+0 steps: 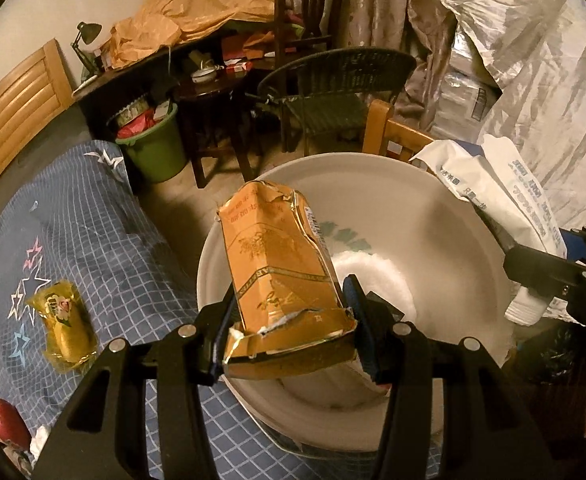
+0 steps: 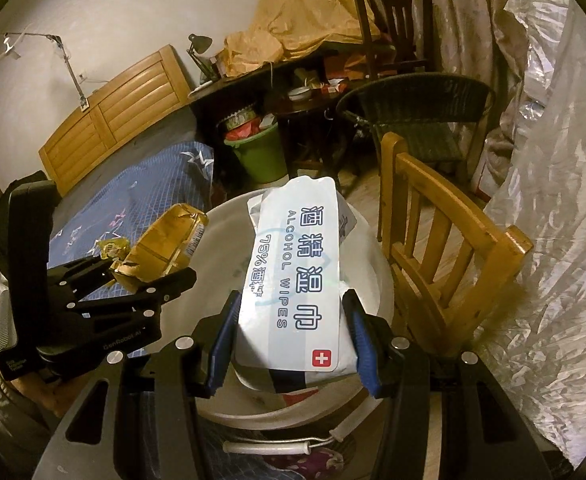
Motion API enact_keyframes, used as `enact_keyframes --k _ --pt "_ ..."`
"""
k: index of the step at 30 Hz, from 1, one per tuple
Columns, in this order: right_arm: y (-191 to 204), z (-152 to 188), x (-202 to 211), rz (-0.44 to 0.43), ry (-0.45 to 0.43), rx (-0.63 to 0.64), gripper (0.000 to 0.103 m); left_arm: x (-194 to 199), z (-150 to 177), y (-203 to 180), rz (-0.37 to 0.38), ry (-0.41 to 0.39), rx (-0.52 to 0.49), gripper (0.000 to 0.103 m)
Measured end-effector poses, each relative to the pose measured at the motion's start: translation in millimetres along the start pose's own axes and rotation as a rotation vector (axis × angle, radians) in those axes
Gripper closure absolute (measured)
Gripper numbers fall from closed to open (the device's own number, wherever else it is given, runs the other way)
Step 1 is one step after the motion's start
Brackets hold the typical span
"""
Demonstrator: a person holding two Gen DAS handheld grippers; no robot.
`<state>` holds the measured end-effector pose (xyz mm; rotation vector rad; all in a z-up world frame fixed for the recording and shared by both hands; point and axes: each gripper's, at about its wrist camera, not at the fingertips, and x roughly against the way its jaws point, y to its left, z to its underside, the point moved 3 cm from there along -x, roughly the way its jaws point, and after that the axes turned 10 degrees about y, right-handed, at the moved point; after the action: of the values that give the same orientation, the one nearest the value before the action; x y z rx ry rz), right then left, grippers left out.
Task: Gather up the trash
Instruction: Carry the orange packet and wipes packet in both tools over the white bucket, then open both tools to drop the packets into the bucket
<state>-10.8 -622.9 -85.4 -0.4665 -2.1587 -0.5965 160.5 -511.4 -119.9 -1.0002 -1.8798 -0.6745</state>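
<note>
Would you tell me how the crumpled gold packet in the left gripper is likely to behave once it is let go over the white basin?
The gold packet looks torn and dented, so it is probably empty and light. Its creased sides suggest thin card that buckles under the left gripper rather than resisting. Released, it would likely tumble flat into the white basin without rolling.

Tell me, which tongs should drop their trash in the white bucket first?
Probably left. The left tongs hold the gold pack over the white bucket; the right tongs hold the wipes pack nearer its rim.
</note>
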Motion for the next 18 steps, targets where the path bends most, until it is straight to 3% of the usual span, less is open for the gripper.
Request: enact_keyframes --k 14,15,16,17,18 --pt "6 -13 -14 -0.022 -0.006 -0.005 0.05 -9 -8 8 0.026 0.012 0.027 0.054" --pt "7 -14 -15 -0.021 -0.004 -0.002 0.049 -9 -9 8 0.033 0.009 0.024 0.053" --pt "8 -15 -18 -0.011 -0.001 -0.002 0.039 -9 -10 7 0.033 0.005 0.022 0.052" --pt "7 -16 -18 -0.002 -0.003 -0.007 0.027 -9 -11 9 0.02 0.004 0.029 0.036" --pt "6 -16 -18 0.003 -0.01 -0.01 0.026 -9 -11 13 0.012 0.001 0.048 0.022"
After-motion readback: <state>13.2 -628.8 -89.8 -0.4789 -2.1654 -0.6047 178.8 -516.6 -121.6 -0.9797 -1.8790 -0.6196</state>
